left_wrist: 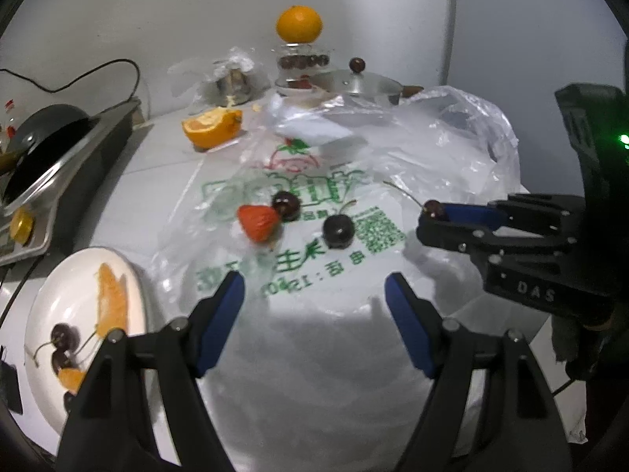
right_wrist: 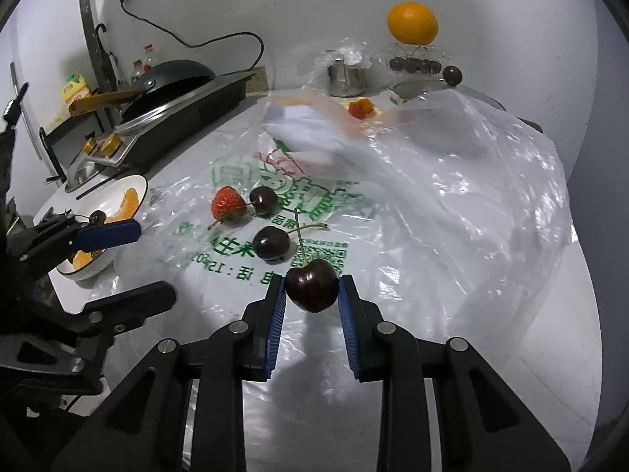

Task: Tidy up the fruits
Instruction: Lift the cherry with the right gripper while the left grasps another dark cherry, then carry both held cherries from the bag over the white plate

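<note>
My right gripper (right_wrist: 311, 289) is shut on a dark cherry (right_wrist: 311, 285), its stem pointing up; the left wrist view shows that gripper (left_wrist: 430, 216) at the right with the cherry (left_wrist: 434, 208) at its tip. My left gripper (left_wrist: 314, 289) is open and empty above the printed plastic bag (left_wrist: 298, 275). On the bag lie a strawberry (left_wrist: 257, 222) and two cherries (left_wrist: 287, 204) (left_wrist: 338, 230), ahead of the left fingers. A white plate (left_wrist: 47, 306) at lower left holds orange slices and cherries. In the right wrist view the left gripper (right_wrist: 118, 259) hovers beside that plate (right_wrist: 114, 192).
A halved orange (left_wrist: 212, 128) lies at the back. A whole orange (left_wrist: 298, 23) sits on a glass stand, beside a lidded steel pot (left_wrist: 361, 84) and a steel cup (left_wrist: 232, 86). A stove with a black pan (left_wrist: 43, 137) fills the left. Crumpled plastic (right_wrist: 471, 181) covers the right.
</note>
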Demonstrator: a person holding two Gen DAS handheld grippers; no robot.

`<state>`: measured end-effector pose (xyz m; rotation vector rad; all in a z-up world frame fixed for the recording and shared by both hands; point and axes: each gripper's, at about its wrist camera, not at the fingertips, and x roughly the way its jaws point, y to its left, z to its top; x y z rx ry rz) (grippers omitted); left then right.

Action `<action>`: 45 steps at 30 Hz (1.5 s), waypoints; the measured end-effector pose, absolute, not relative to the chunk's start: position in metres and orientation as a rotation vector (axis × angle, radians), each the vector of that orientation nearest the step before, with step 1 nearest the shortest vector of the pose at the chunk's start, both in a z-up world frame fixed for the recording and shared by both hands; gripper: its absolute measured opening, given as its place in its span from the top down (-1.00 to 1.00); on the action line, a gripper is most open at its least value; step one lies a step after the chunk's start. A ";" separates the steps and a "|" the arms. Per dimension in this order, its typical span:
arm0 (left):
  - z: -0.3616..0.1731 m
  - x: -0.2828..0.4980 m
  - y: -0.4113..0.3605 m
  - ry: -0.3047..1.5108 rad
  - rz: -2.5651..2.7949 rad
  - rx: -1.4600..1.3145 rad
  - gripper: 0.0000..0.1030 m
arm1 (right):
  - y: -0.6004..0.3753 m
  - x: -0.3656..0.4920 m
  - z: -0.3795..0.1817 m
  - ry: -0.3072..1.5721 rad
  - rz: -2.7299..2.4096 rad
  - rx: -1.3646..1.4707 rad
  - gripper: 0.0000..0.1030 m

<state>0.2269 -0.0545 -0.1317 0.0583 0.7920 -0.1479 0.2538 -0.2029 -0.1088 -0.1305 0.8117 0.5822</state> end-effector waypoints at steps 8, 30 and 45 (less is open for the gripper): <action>-0.137 0.257 -0.074 0.814 -0.163 0.095 -0.46 | -0.218 0.268 -0.115 0.802 0.592 -0.115 0.44; -0.167 0.311 -0.093 0.903 -0.173 0.099 0.08 | -0.227 0.296 -0.123 0.796 0.657 -0.129 0.44; -0.162 0.301 -0.088 0.889 -0.195 0.085 0.44 | -0.221 0.288 -0.116 0.783 0.648 -0.147 0.44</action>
